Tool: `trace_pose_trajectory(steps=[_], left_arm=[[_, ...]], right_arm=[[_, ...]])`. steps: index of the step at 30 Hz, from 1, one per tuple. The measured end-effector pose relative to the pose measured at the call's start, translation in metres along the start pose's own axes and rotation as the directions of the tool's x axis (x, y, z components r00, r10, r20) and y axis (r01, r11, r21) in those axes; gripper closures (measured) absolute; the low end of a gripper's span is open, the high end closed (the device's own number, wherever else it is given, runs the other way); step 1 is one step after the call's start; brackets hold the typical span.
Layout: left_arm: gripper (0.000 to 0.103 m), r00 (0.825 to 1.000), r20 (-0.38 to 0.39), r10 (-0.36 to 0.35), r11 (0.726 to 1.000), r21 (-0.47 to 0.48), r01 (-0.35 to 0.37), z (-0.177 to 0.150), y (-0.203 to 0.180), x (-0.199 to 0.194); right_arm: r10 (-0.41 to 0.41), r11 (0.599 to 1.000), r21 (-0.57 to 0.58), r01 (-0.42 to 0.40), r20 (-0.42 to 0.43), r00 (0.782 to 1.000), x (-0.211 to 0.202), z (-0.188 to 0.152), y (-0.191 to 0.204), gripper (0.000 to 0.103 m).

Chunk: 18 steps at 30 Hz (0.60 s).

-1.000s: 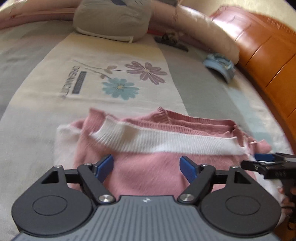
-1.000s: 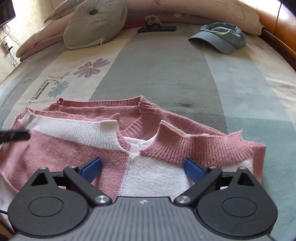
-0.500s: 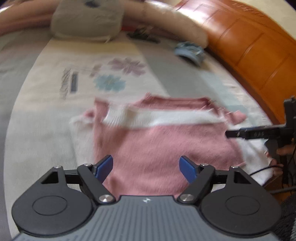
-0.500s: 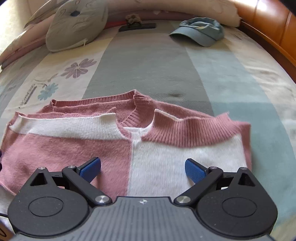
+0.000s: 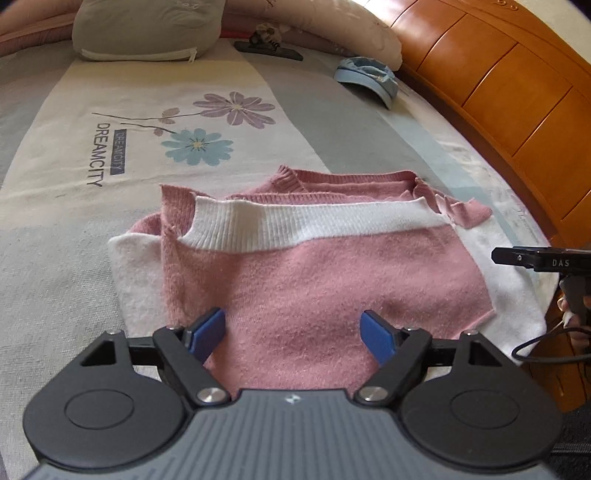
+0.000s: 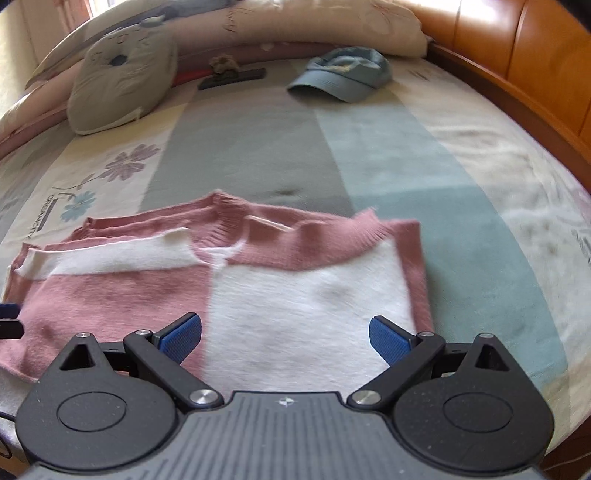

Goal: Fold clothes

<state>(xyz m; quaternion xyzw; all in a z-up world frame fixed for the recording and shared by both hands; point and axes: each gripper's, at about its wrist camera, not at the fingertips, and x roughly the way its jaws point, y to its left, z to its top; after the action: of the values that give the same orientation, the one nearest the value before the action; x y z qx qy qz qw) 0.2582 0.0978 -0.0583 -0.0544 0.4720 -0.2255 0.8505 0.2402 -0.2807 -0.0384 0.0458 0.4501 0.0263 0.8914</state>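
Sweater (image 5: pixel 325 280), pink and white, lies folded on the bed cover (image 5: pixel 74 221) in the middle of the left wrist view, with a white ribbed band across its top. At the bottom of that view the left gripper (image 5: pixel 293 334) has its two blue fingers (image 5: pixel 207 332) spread wide apart. They hang over the pink part of the sweater and pinch nothing. At the right edge of the frame a black piece of the right gripper (image 5: pixel 539 260) pokes in, just beside the white side of the sweater. A blue cap (image 5: pixel 369 77) sits in the upper right, near a wooden bed frame (image 5: pixel 498 85), and a grey pillow (image 5: pixel 147 29) sits at the upper left. In the right wrist view the sweater (image 6: pixel 229 288) fills the middle and lower left, pink on the left half and white on the right. The right gripper (image 6: pixel 286 338) at the bottom also has its blue fingers (image 6: pixel 389 341) spread wide, with nothing held between them. The cap (image 6: pixel 343 79) lies at the top middle.
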Motion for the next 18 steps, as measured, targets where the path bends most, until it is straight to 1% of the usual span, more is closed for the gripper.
trace_pose_trajectory(steps=[1,4,6,9,10,13,16,18], left_arm=[[0.022,1.0,-0.001,0.019,1.0,0.003,-0.019,-0.001,-0.003,0.0],[0.022,0.996,-0.006,0.093,0.996,0.017,-0.093,-0.004,-0.014,-0.004],[0.023,0.993,-0.006,0.121,0.993,0.013,-0.12,-0.003,-0.024,-0.01],[0.022,0.989,0.012,0.146,0.989,-0.005,-0.145,0.001,-0.041,-0.014],[0.022,0.986,0.017,0.165,0.986,-0.003,-0.165,0.001,-0.048,-0.012],[0.021,0.975,0.026,0.221,0.975,0.001,-0.222,0.003,-0.069,-0.007],[0.022,0.968,-0.009,0.251,0.967,-0.05,-0.251,0.001,-0.073,0.007],[0.021,0.958,-0.035,0.284,0.956,-0.071,-0.286,-0.003,-0.072,0.013]], right_arm=[[0.003,1.0,0.007,-0.003,0.002,1.0,0.004,-0.002,-0.005,0.003],[0.026,0.999,0.048,-0.025,-0.027,0.999,0.018,-0.004,-0.026,0.004],[0.076,0.996,0.055,-0.076,-0.005,0.997,0.013,-0.001,-0.032,0.004],[0.117,0.993,-0.012,-0.117,0.02,0.993,0.008,0.012,-0.03,0.003],[0.129,0.991,-0.037,-0.128,0.028,0.991,0.007,0.016,-0.03,0.003],[0.174,0.983,-0.063,-0.172,0.018,0.985,0.015,0.029,-0.034,0.001],[0.209,0.975,-0.067,-0.21,-0.016,0.978,0.027,0.036,-0.036,0.001],[0.238,0.969,-0.06,-0.24,-0.041,0.97,0.033,0.037,-0.036,0.001]])
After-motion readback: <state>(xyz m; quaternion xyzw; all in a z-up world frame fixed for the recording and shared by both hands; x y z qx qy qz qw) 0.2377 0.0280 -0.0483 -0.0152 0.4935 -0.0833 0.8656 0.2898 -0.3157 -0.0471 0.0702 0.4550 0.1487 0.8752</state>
